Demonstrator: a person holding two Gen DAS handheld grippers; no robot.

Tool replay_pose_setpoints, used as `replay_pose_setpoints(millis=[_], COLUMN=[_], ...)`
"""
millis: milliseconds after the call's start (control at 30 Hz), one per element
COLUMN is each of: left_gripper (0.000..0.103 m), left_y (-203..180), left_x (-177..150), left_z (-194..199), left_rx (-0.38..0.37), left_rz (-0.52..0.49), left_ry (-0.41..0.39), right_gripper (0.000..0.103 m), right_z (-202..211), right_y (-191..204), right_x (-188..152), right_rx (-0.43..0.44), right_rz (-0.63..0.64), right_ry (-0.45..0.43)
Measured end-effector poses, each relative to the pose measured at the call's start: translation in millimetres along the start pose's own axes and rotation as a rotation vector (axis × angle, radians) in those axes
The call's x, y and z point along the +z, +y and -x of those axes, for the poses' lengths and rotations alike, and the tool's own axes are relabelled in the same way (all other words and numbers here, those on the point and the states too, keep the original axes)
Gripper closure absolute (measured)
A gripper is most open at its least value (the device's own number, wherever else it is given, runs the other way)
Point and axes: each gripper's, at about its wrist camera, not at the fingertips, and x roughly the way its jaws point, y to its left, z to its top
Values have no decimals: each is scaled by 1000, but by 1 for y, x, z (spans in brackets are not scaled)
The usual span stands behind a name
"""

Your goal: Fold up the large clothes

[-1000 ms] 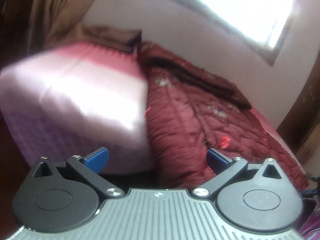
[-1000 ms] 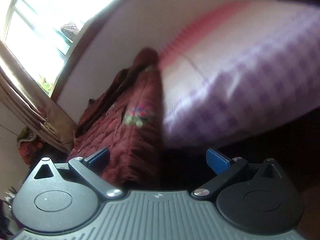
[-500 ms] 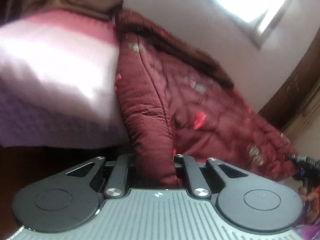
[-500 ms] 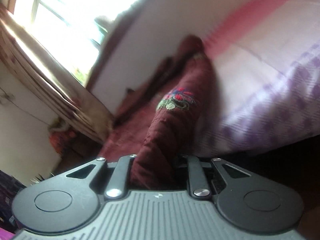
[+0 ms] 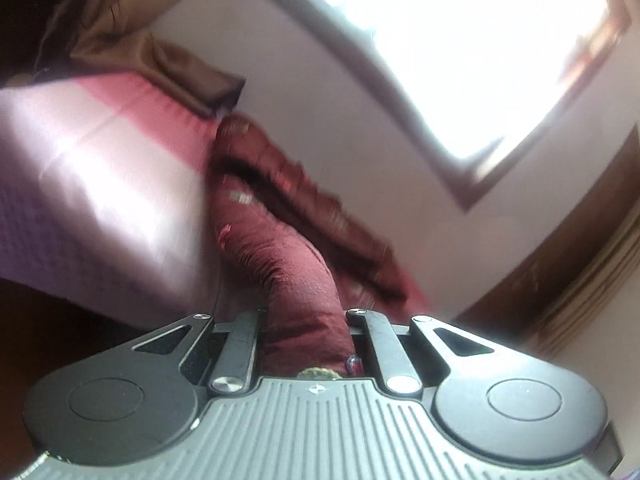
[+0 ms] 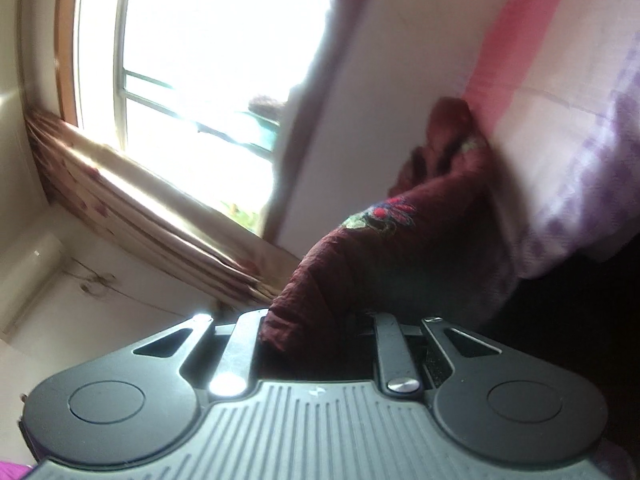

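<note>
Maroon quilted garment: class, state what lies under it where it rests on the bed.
Beside the maroon quilted garment, a pink and purple checked bedsheet shows. Whatever lies directly beneath the garment is covered. Its near edges are clamped in the left gripper and right gripper.

No readable text, label, brand name or number is appearing in either view. A small pale emblem is showing on the ribbed housing of the left gripper [image 5: 307, 322] and of the right gripper [image 6: 316, 320], just behind the fingers, but it is too small to identify.
</note>
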Motion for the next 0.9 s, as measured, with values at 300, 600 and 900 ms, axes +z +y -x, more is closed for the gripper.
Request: replay_pose_setpoints(millis=[300,600,900], left_gripper=[90,87,78], left_y=[-32,-52,-20], left_x=[69,148,192], left_z=[-30,-134,-253], left_rx=[-22,19,135], left_rz=[62,23,51], left_ry=[-147,-199,-170], right_gripper=[86,86,83], right_z=[-42,-131,-244], right_y=[17,2,-54], right_x=[73,174,242], right_rx=[10,-145,-280], right_rz=[-20,-22,-91], right_ry=[-73,-107,-109])
